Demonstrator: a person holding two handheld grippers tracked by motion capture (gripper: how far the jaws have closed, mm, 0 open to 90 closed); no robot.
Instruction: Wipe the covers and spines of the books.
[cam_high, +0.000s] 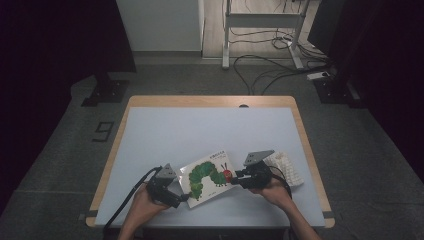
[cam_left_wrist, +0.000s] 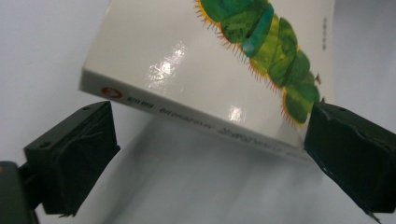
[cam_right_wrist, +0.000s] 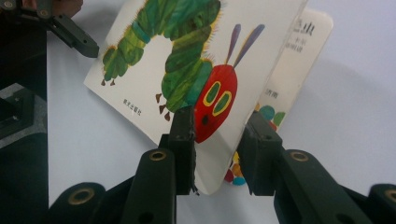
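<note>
A picture book (cam_high: 207, 175) with a green caterpillar on its white cover lies near the table's front edge. My right gripper (cam_high: 234, 179) is at its right side. In the right gripper view the right gripper (cam_right_wrist: 219, 121) is shut on the front cover (cam_right_wrist: 177, 60), which is lifted off the page beneath (cam_right_wrist: 294, 70). My left gripper (cam_high: 186, 199) is at the book's lower left corner. In the left gripper view the left gripper (cam_left_wrist: 201, 144) stands wide open, with the book's spine edge (cam_left_wrist: 196, 60) across the gap and a shadow under it.
A white knitted object (cam_high: 287, 169) lies just right of the right gripper. The table (cam_high: 210, 101) has a wooden rim around a pale mat. Beyond it are a carpet floor, cables and a metal frame (cam_high: 260, 22).
</note>
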